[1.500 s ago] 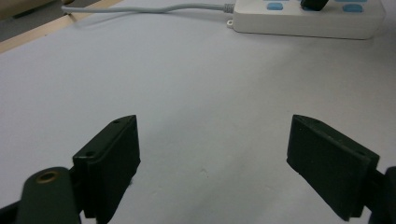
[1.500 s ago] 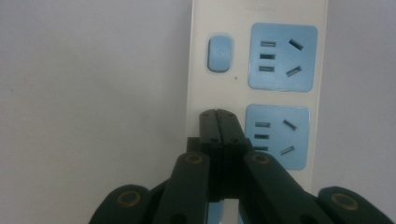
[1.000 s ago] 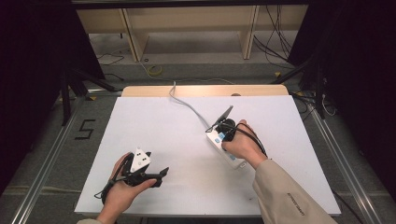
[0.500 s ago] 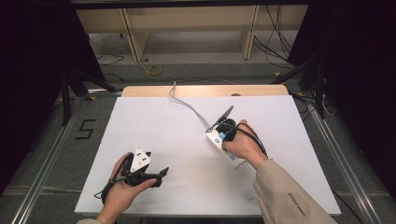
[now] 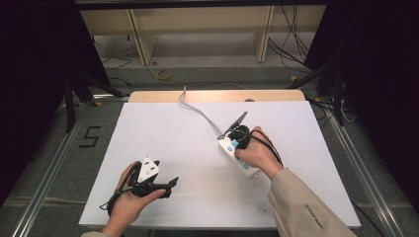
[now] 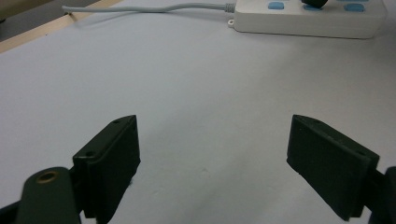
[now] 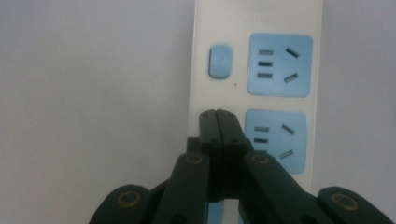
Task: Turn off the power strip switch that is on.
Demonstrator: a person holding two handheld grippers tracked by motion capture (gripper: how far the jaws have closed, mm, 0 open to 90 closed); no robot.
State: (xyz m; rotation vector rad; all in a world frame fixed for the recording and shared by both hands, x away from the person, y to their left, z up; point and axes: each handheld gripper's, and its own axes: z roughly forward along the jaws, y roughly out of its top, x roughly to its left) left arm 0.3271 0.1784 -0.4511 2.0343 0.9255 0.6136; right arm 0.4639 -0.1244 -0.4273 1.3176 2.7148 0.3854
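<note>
- On a white tabletop (image 5: 163,148), bare and matte, a white power strip (image 5: 236,157) lies at an angle right of centre, partly under the person's right hand (image 5: 257,154).
- From the strip's far end a grey-white cord (image 5: 197,109) runs across the white sheet toward the far edge, where a band of pale wood (image 5: 217,96) shows beyond it.
- Right gripper (image 7: 218,116): its fingers are pressed together with nothing between them, tips over the strip's white face, just below a blue rocker switch (image 7: 220,61) and beside a blue socket panel (image 7: 275,141); whether they touch the strip cannot be told.
- A second blue socket panel (image 7: 279,65) sits next to the switch.
- Left gripper (image 6: 212,154), held in the left hand (image 5: 129,197) near the front left of the tabletop, has its fingers (image 6: 109,158) spread wide apart over bare white surface, gripping nothing.
- Seen from the left gripper view, the power strip (image 6: 310,17) lies well apart at the top of the frame, with a dark plug (image 6: 314,3) seated in it.
- Beyond the tabletop, a light wooden shelf unit (image 5: 197,24) stands on a grey floor strewn with loose cables (image 5: 286,49), a yellow one (image 5: 164,75) among them.
- Dark curtains (image 5: 44,44) close the room at both sides; metal rails (image 5: 49,163) flank the tabletop, and a "5" (image 5: 90,137) is marked on the floor at left.
</note>
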